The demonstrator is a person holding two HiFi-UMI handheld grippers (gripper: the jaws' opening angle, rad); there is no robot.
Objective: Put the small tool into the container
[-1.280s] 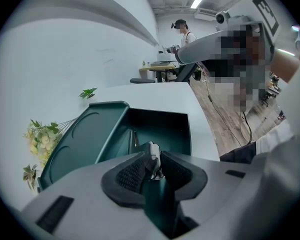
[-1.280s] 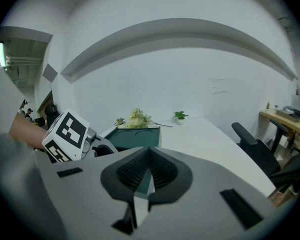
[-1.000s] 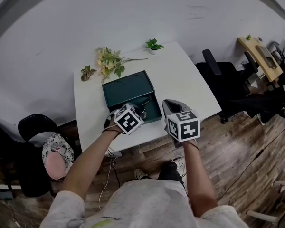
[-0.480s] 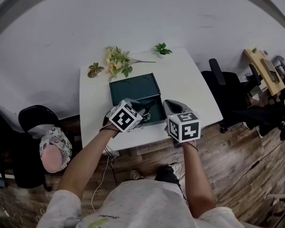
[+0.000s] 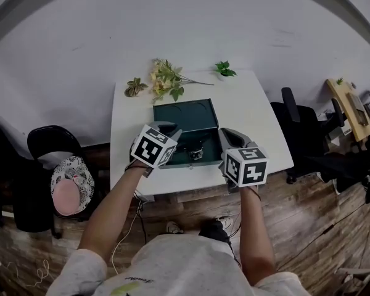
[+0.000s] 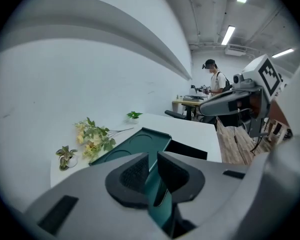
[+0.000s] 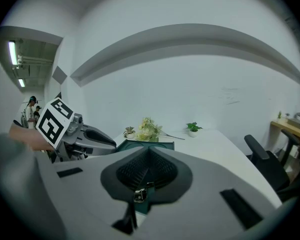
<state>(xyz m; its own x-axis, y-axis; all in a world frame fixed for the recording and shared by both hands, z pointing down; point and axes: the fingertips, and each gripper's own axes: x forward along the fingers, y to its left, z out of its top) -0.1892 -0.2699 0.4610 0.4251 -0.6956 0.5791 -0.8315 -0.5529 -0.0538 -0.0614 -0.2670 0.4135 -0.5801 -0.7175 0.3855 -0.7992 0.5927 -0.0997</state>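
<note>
Two grippers flank the container at centre frame; the tool seems to lie in its front half. My left gripper is closing, pads not yet touching the green wall between them; my right gripper is pressed together, empty. I judge it best to lift both straight clear without nudging the container.

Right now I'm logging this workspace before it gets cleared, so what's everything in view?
table: one, white, against the wall
container: one, dark green, lid open, table centre
small tool: one, metal with black handles, in the right gripper
flower sprig: one, yellow-green, behind the container
potted plant: one, green, table's back right
leafy pot: one, left of the flowers
side chair: one, black, left of table
office chair: one, black, right of table
left gripper: grey, jaws closing, container wall between them
right gripper: grey, shut on the small tool
</note>
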